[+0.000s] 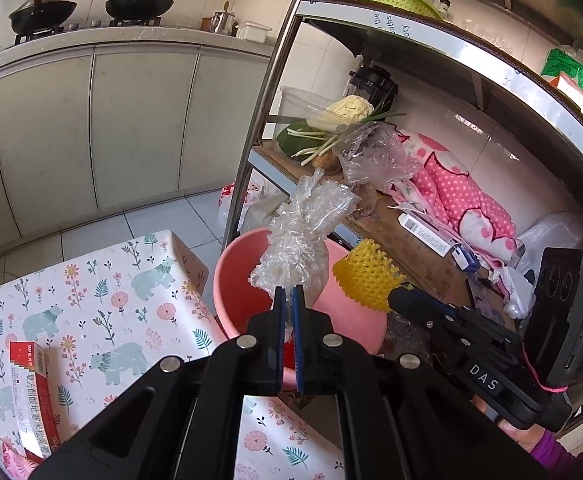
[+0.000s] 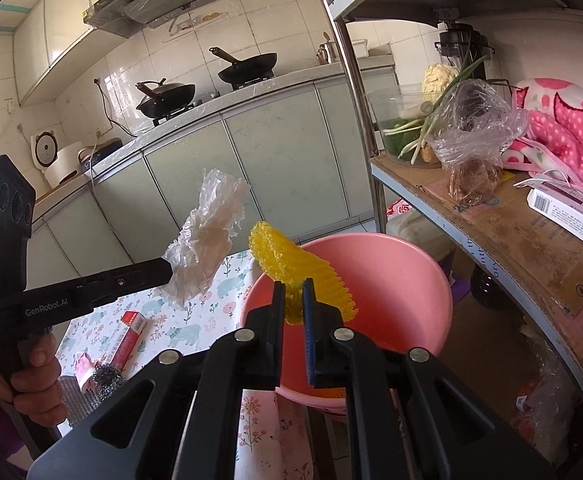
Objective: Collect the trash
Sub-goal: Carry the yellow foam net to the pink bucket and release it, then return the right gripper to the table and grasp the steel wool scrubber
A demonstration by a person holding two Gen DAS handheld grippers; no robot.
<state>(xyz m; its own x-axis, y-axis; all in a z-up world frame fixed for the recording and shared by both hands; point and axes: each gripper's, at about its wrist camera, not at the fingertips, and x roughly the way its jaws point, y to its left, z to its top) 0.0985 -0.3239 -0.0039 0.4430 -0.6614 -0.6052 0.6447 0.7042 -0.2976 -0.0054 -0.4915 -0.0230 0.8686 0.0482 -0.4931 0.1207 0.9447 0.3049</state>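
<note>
In the left wrist view, the left hand-held gripper (image 1: 289, 294) sits at lower centre, its jaws pinched narrow on a crumpled clear plastic bag (image 1: 301, 240) that stands up above the pink bucket (image 1: 235, 280) in the middle of the frame. To the right, the right hand-held gripper (image 1: 391, 298) holds a yellow foam net (image 1: 365, 276) near the bucket's right rim. In the right wrist view, that hand-held gripper (image 2: 293, 284) is clamped on the yellow net at centre, over the bucket's open mouth. The worktop (image 1: 91, 280), with its floral cloth, fills the lower left of the left view and carries a red box (image 1: 35, 396). A metal shelf (image 2: 491, 216) at right holds another plastic bag (image 2: 471, 124).
</note>
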